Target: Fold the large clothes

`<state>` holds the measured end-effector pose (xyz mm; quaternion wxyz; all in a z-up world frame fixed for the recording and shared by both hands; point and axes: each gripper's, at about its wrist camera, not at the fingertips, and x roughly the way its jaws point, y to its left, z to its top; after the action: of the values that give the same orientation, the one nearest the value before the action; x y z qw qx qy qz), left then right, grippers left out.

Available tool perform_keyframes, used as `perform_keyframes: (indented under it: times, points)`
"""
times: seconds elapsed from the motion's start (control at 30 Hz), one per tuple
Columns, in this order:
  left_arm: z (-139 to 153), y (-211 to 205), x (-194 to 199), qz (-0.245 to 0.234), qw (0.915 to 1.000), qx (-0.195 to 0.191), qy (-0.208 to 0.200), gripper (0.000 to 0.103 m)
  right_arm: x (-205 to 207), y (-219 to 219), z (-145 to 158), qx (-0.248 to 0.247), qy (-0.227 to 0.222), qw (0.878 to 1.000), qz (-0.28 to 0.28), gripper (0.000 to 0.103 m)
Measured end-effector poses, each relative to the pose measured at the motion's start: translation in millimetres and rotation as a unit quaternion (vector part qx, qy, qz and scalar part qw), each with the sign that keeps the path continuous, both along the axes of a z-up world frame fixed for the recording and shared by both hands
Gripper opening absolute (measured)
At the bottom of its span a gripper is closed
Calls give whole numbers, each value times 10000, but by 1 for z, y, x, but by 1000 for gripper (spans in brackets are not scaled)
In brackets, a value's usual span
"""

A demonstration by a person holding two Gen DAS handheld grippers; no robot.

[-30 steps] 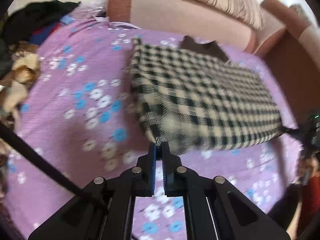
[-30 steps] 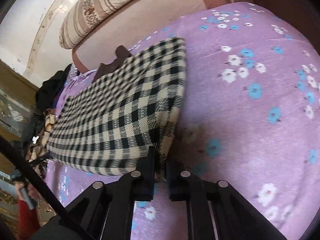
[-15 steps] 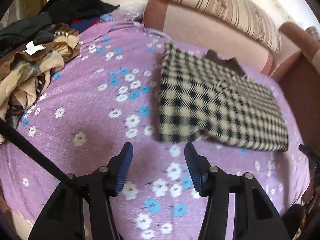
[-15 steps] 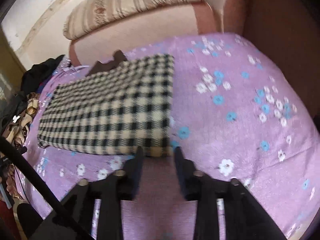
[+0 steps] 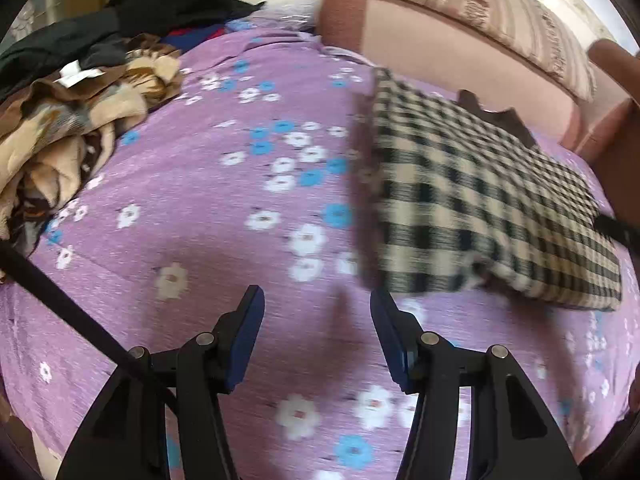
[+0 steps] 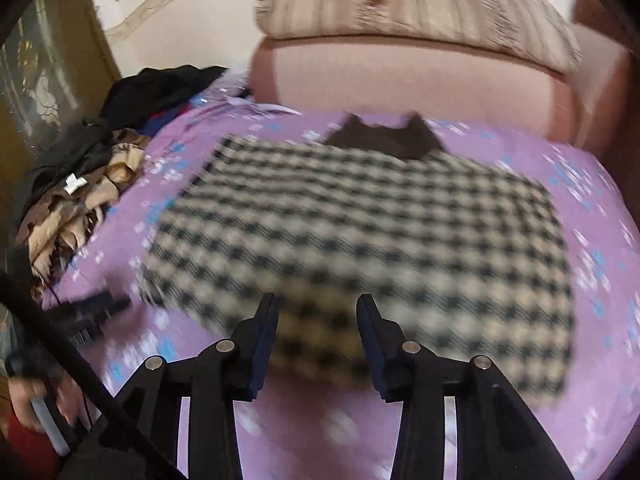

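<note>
A black-and-cream checked garment (image 5: 476,204) lies folded into a flat rectangle on the purple flowered bedspread (image 5: 224,216). A dark brown collar (image 6: 380,136) sticks out at its far edge. In the right wrist view the garment (image 6: 360,232) fills the middle, blurred by motion. My left gripper (image 5: 317,307) is open and empty, above the bedspread to the left of the garment's near corner. My right gripper (image 6: 317,313) is open and empty, just above the garment's near edge. The left gripper also shows in the right wrist view (image 6: 96,308).
A heap of brown, beige and black clothes (image 5: 76,100) lies at the left side of the bed. A pink sofa back (image 6: 400,80) with a striped cushion (image 6: 420,4) runs along the far side. A brown armrest (image 5: 612,120) stands at the right.
Both grippers have let go of the checked garment's near edge and opened. They have pulled back from it, and the garment now lies flat on the bed.
</note>
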<state>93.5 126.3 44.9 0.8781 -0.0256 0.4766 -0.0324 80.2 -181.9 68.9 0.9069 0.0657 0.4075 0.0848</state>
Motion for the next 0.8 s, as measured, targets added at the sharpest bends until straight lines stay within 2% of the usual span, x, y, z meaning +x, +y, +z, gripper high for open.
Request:
perform_keyframes:
  times: [0.1,0.27,0.37,0.43,0.47,0.6,0.67,0.73,0.8]
  points:
    - [1,22,4,267,9995,-145,-8,54,30,42,2,6,-219,9998,44,45]
    - [1,53,7,594,9966,-569,64,54,94,112,-7,-109,103,9992,377,45]
    - [2,61,10,674,9960,-577,55,55,127,139,-12,-309,108,9988,361,45]
    - [2,65,13,689,9958,-595,69,57,150,154,-20,-529,164,9980,292,36]
    - [1,66,15,694,9958,-596,70,57,160,160,-25,-649,227,9973,249,35]
    - [-1,68,17,725,9966,-385,68,57,190,182,-46,-1132,397,9926,203,35]
    - [-1,70,18,748,9963,-423,87,57,198,194,-54,-1317,541,9891,373,35]
    - [-2,74,18,802,9953,-528,133,57,195,192,-48,-1209,472,9905,457,35]
    - [-3,77,19,855,9943,-616,172,57,183,177,-35,-614,349,9965,440,35]
